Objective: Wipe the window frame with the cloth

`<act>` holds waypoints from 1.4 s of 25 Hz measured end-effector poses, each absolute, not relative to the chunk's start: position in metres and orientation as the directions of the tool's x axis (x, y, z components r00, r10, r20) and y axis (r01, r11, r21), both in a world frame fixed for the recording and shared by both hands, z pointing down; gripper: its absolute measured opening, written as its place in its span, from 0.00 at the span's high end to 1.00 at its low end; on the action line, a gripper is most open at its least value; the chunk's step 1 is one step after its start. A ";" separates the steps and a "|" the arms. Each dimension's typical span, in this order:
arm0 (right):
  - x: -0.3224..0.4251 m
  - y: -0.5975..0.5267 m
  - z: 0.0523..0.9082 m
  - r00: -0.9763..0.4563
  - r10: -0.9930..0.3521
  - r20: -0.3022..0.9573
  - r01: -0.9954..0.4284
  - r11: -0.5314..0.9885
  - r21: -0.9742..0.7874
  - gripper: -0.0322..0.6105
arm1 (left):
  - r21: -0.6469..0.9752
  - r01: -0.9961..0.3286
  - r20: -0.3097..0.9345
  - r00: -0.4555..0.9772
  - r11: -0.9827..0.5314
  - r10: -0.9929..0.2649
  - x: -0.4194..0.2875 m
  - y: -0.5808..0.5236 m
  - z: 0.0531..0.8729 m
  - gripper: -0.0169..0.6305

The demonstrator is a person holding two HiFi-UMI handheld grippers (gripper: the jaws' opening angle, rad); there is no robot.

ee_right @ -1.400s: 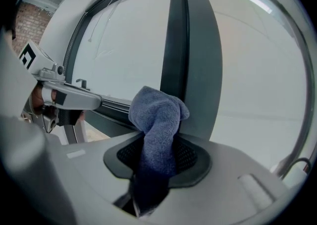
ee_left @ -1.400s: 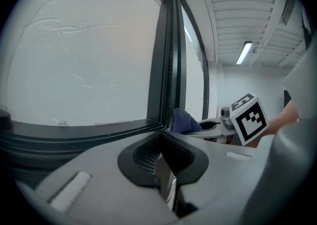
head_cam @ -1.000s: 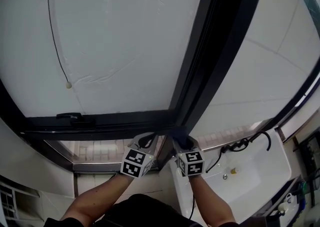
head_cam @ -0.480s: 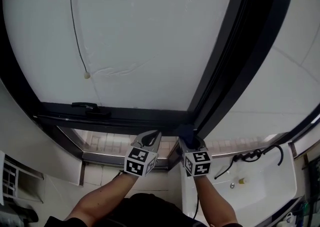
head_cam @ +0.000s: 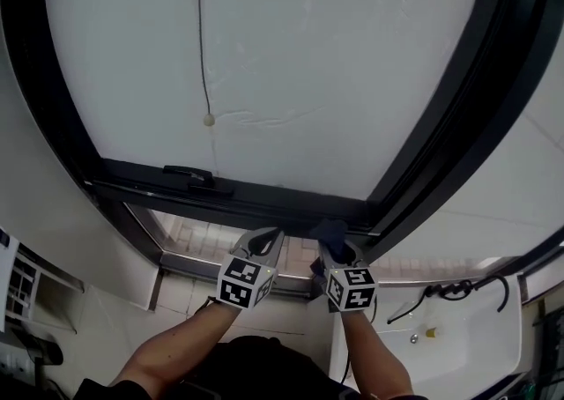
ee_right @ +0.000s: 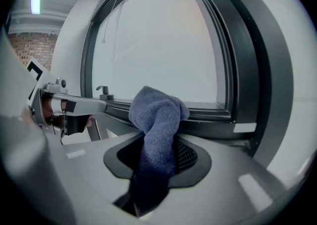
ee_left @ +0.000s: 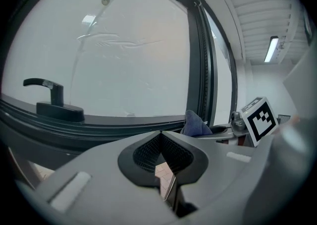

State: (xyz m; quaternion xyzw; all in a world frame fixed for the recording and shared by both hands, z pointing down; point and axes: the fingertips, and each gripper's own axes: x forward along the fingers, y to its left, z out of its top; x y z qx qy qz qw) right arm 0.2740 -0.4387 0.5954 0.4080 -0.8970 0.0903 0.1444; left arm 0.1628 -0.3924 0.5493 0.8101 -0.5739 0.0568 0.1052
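Cloth (ee_right: 158,115) clamped in right hand-held gripper (head_cam: 334,246) at bottom rail of window frame (head_cam: 264,199); left hand-held gripper (ee_left: 161,134) closed, empty.

Black frame, pale pane, blue cloth

We see the window frame (head_cam: 264,203) black around a milky white pane (head_cam: 291,63), and the handle (head_cam: 196,178) on the frame is black too. Against the frame's lower rail the cloth (ee_right: 157,120) is slate blue with a fine looped weave. Just below the frame, the left gripper (head_cam: 269,238) and right gripper (head_cam: 333,248) are grey, their cubes patterned in black and white squares. Under the frame the tiles (head_cam: 198,235) look pale pink.
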 end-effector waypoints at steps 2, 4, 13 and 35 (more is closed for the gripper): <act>0.262 -0.435 0.597 -0.628 -0.700 0.340 -0.756 0.653 -0.053 0.74 | 0.101 -0.947 0.217 0.321 -0.306 -0.922 0.146 -0.386 0.550 0.98; 0.252 -0.432 0.598 -0.630 -0.694 0.349 -0.753 0.656 -0.053 0.74 | 0.104 -0.951 0.216 0.308 -0.291 -0.927 0.132 -0.381 0.550 0.98; 0.184 -0.418 0.596 -0.668 -0.651 0.361 -0.709 0.704 -0.042 0.74 | 0.112 -0.971 0.221 0.231 -0.211 -0.947 0.058 -0.359 0.551 0.98; 0.045 -0.383 0.597 -0.765 -0.517 0.385 -0.585 0.807 -0.080 0.74 | 0.153 -0.986 0.207 0.099 -0.068 -0.973 -0.058 -0.330 0.556 0.98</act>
